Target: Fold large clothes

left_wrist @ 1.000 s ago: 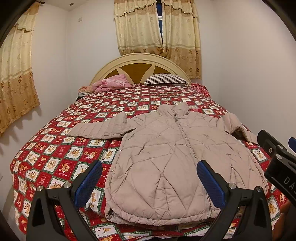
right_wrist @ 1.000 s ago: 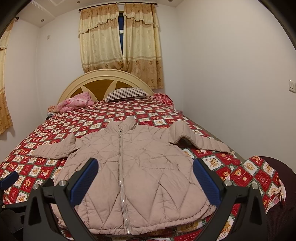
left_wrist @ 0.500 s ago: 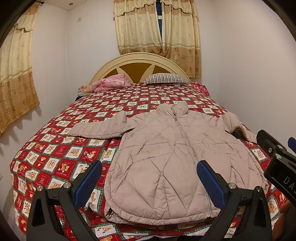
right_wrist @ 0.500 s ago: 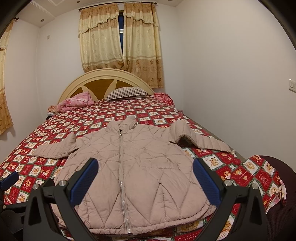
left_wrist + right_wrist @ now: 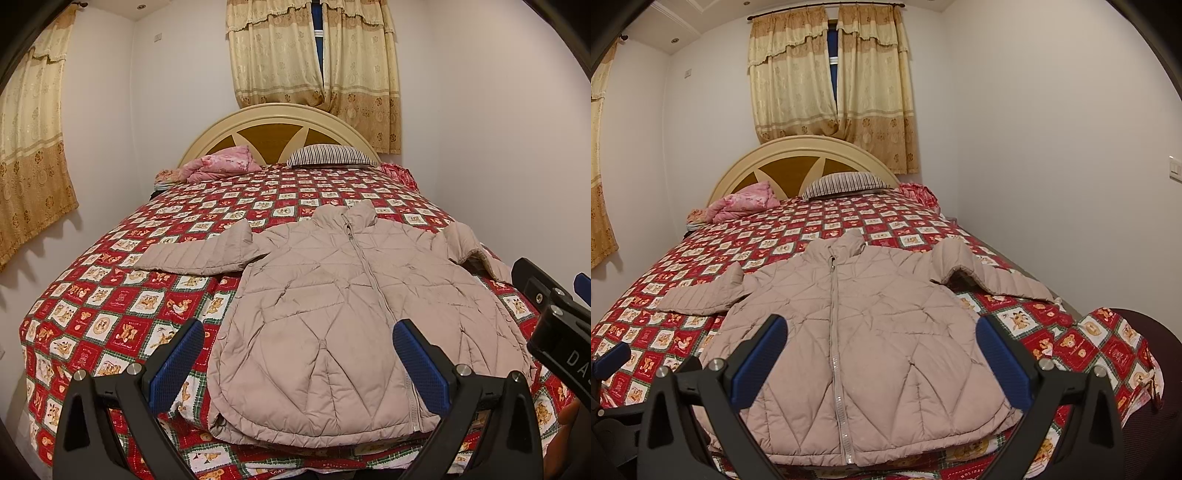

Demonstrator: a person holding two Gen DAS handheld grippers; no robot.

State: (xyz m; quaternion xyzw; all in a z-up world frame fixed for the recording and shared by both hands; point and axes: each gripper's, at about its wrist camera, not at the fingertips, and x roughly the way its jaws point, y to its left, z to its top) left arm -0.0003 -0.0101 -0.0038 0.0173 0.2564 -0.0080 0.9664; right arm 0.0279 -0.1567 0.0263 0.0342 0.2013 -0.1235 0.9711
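Beige quilted puffer jacket (image 5: 332,317) flat, zipped, frame centre on teddy-print bedspread (image 5: 110,317); left gripper (image 5: 297,363) and right gripper (image 5: 881,360) jaws apart, empty; lettering maybe "DA"

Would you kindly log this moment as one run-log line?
stage: pre-grasp | jacket: flat on bed, zipped, unfolded | left gripper: open, empty | right gripper: open, empty

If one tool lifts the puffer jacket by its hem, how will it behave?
The puffer jacket would probably drape and sag, since its sleeves lie limp on the bedspread. Its quilted padding suggests it is light for its bulk. The smooth shell may slip in a shallow pinch.
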